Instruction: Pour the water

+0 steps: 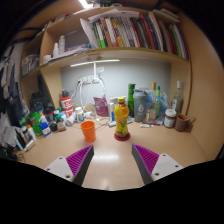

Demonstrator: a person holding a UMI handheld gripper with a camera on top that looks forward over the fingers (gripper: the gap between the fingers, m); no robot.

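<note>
On the light wooden desk (110, 160), the gripper (113, 158) points toward the back wall with its two fingers spread wide and nothing between them. The purple pads (80, 158) on their inner faces show bare tabletop in the gap. Ahead of the fingers, well apart from them, an orange cup (88, 130) stands upright, slightly to the left of the gap. Just to its right stands a yellow bottle (121, 117) with a red cap and a red base, also upright and close to the cup but not touching it. Whether either holds water cannot be told. Behind them, along the wall, a crowded row of jars and bottles (150, 105) runs across the desk, with more small containers (40, 123) clustered at the left. A green bottle (130, 99) rises among the ones behind the yellow bottle. Above the desk, a shelf (110, 54) carries a row of books (135, 30) standing and leaning together.
</note>
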